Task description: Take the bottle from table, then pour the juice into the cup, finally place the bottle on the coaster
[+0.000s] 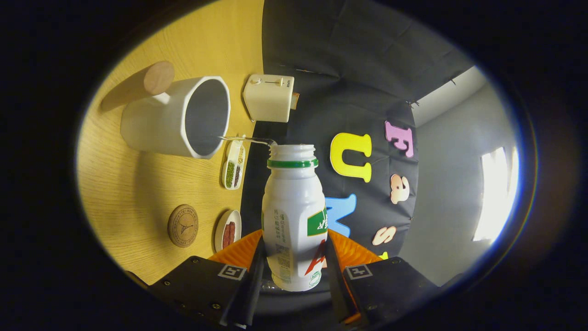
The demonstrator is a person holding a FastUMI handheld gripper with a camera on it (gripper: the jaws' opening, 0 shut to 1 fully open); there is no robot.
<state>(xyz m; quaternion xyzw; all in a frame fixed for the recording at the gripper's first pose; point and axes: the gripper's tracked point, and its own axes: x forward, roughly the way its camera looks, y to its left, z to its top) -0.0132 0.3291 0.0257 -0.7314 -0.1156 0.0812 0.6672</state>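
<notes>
Gripper (294, 271): your two fingers clamp the bottle (294, 216) at lower centre, holding it firm while tipped.
Pour: a thin stream leaves its open mouth toward the cup (177, 117), upper left, so the juice lands inside.
Coaster (183, 225): lower left, bare, waiting for the bottle.

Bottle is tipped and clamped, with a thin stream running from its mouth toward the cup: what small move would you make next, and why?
Probably hold the tilt a moment, then roll back upright. The gripper is shut on the white plastic bottle with a green neck ring, and a thin clear stream runs from its open mouth toward the white faceted cup. The round cork coaster beside the cup is bare, waiting for the bottle.
</notes>
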